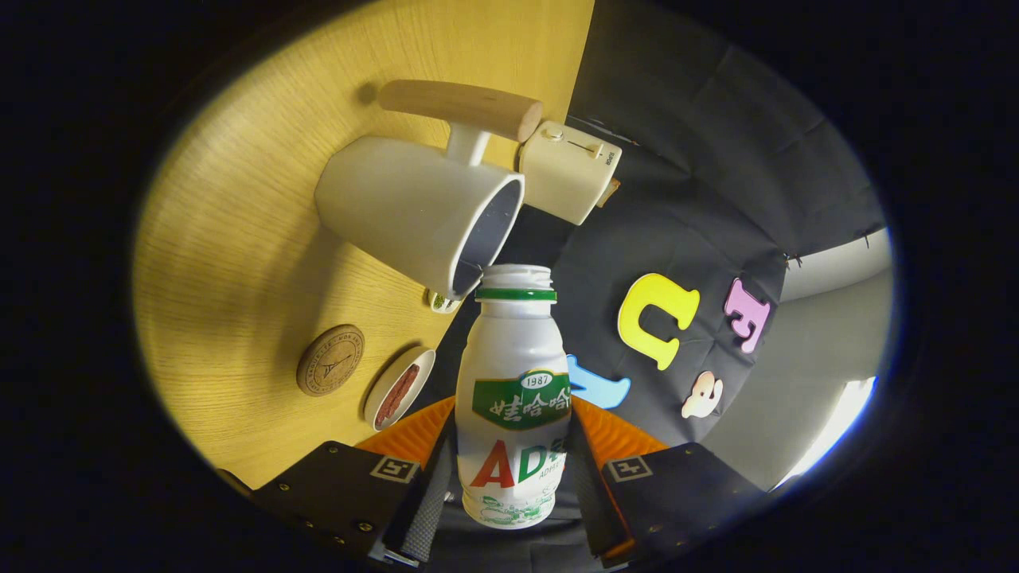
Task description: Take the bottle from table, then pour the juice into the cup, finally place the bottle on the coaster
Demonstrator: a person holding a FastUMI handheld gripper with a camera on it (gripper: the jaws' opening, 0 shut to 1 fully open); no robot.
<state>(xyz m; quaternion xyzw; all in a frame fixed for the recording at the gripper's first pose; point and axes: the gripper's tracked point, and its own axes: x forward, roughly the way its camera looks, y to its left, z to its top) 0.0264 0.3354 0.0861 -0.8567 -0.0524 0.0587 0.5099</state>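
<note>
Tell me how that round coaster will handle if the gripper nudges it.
The coaster looks like a thin flat disc lying on the table, so it would probably slide, not tip. It seems stiff and light. The gripper is shut on the bottle, tilted toward the cup.

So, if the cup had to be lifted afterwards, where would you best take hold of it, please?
By the wooden handle that sticks out from the white cup's wall on a short stem: it is a slim bar, easier to span than the wide body. Come from the side away from the bottle, which the gripper holds at the cup's mouth.
</note>
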